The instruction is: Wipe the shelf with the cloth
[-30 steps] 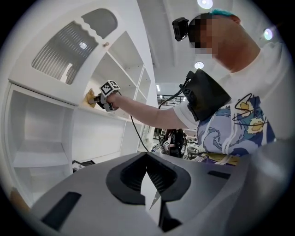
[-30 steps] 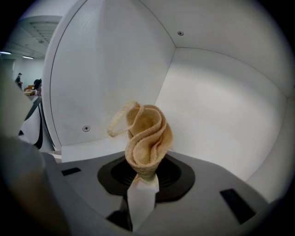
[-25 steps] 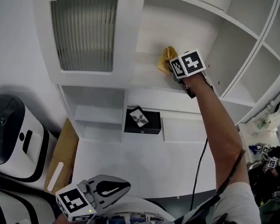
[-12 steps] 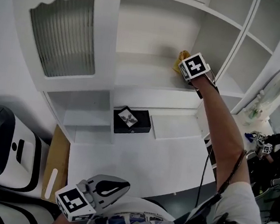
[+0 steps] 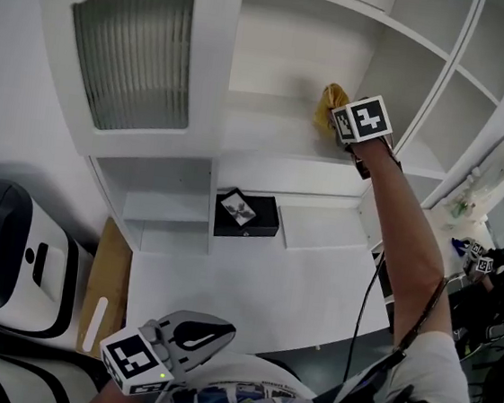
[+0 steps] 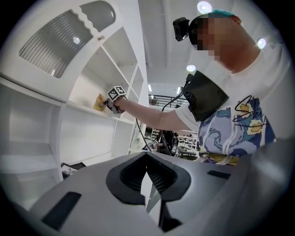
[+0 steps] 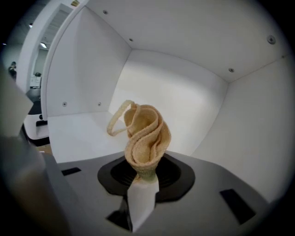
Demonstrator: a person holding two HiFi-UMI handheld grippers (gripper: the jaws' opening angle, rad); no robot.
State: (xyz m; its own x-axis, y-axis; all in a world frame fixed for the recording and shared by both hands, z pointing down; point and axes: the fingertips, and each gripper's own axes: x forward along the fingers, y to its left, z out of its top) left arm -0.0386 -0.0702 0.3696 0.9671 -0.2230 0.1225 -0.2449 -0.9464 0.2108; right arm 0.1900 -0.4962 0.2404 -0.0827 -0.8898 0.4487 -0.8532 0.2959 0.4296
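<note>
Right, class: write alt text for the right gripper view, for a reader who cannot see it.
The right gripper is shut on a bunched tan cloth, which sticks up from between its jaws with a loop curling off to the left. Behind it is the inside of a white shelf compartment: floor, back wall and side walls.

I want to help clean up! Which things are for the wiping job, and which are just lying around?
For the job:
yellow cloth, pinched in the right claw
white shelf

Just lying about:
black box
wooden board
white-and-black machine
left claw, shut and empty
</note>
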